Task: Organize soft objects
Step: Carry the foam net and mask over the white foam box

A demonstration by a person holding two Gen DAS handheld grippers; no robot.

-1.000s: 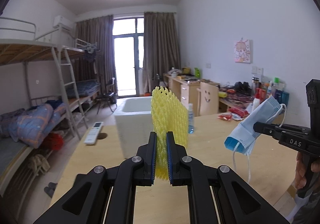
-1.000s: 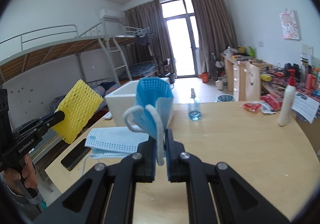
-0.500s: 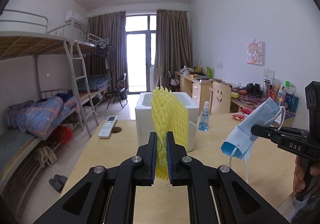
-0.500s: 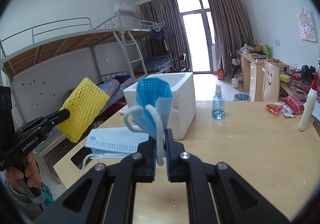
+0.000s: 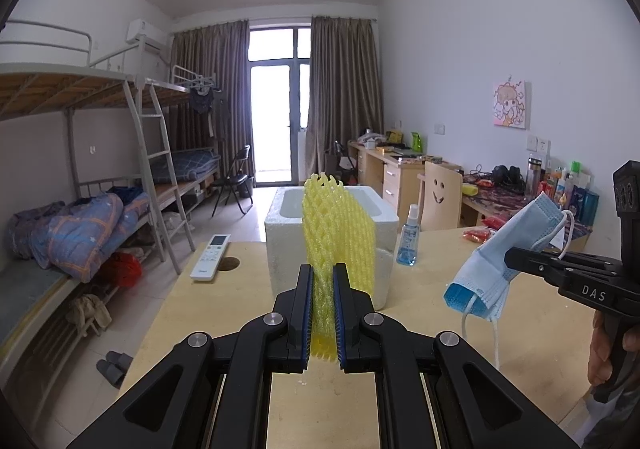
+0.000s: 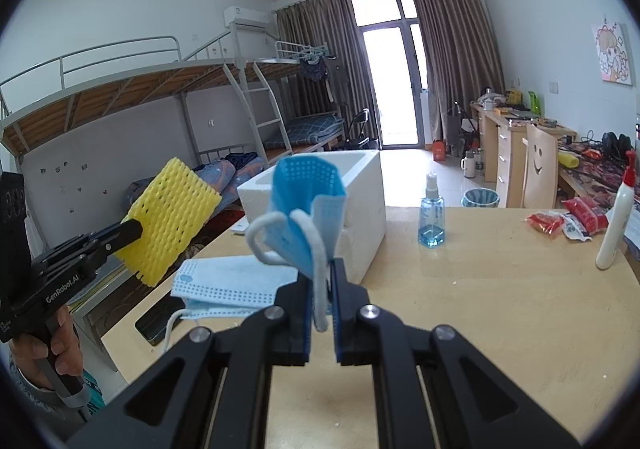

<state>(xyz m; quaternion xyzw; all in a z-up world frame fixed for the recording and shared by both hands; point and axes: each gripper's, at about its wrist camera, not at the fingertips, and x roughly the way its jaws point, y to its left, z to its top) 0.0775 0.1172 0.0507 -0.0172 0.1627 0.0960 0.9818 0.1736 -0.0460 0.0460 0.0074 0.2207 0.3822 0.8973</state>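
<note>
Our left gripper (image 5: 322, 313) clamps yellow foam netting (image 5: 338, 237), upright | our right gripper (image 6: 320, 303) clamps a folded blue mask (image 6: 306, 205), loops dangling

A wooden table (image 6: 480, 309) held a white foam box (image 6: 360, 185), a blue spray bottle (image 6: 431, 217), face masks (image 6: 224, 285) and a remote (image 5: 211, 257).

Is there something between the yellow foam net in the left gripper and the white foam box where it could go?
Nothing visible blocks it. The yellow foam net, clamped in the left gripper, hangs in the air just in front of the open white foam box. The spray bottle and remote stand off to the sides.
</note>
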